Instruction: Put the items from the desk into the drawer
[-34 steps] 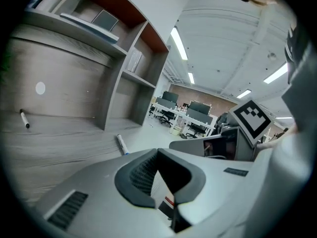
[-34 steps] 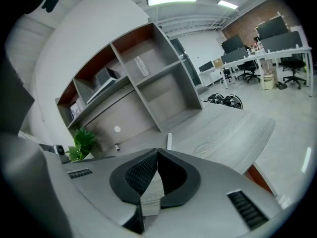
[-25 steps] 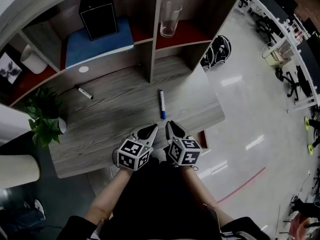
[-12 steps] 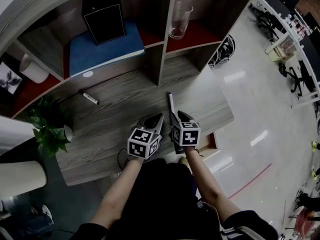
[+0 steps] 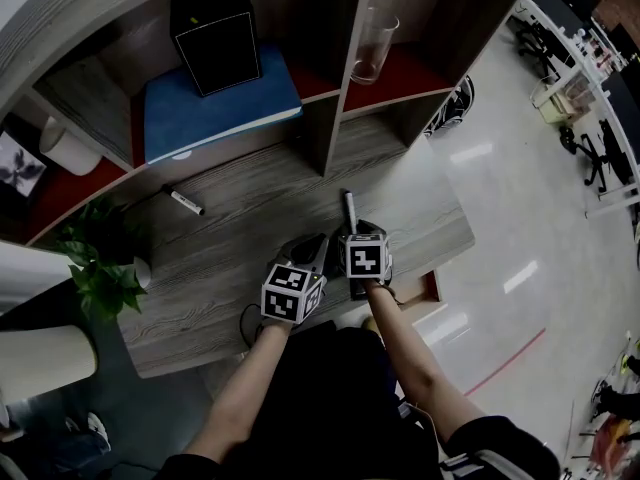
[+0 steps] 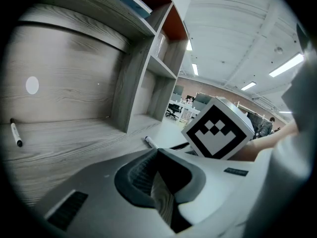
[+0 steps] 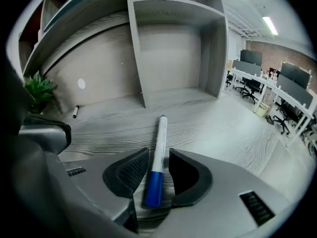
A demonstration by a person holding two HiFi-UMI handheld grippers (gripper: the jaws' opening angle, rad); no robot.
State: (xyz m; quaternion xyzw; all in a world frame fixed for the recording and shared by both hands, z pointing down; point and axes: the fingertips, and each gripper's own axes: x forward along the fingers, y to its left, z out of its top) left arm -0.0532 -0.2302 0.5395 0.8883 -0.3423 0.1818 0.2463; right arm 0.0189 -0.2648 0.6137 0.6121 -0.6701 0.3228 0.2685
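Two markers lie on the desk (image 5: 230,258). The blue-capped marker (image 7: 159,133) is flat on the wood, right btw the jaws of the right tool (image 7: 158,155). Its blue cap end sits deep in the gap, and the white barrel sticks out past the tips toward the shelf unit (image 5: 330,118). The jaws are spread and have just been opening. One pad stands on either side of the cap w/ a thin gap each side, so there's no pinch on it. In the head view the right tool is tipped down onto the desk near the front right part, w/ the marker's white end poking out ahead of it.

The left tool (image 5: 310,246) is just beside the right one, on its left, low over the desk. In the left gripper view its jaws are close together, w/ only a thin strip of wood grain showing btw them and nothing held.

The second marker (image 5: 186,202) lies well apart to the left, near the back of the desk, below the shelf w/ the blue pad (image 5: 210,108) and black box (image 5: 215,36). A plant (image 5: 100,268) sits at the desk's left edge. A glass (image 5: 375,46) stands in the red-floored compartment, upper right.
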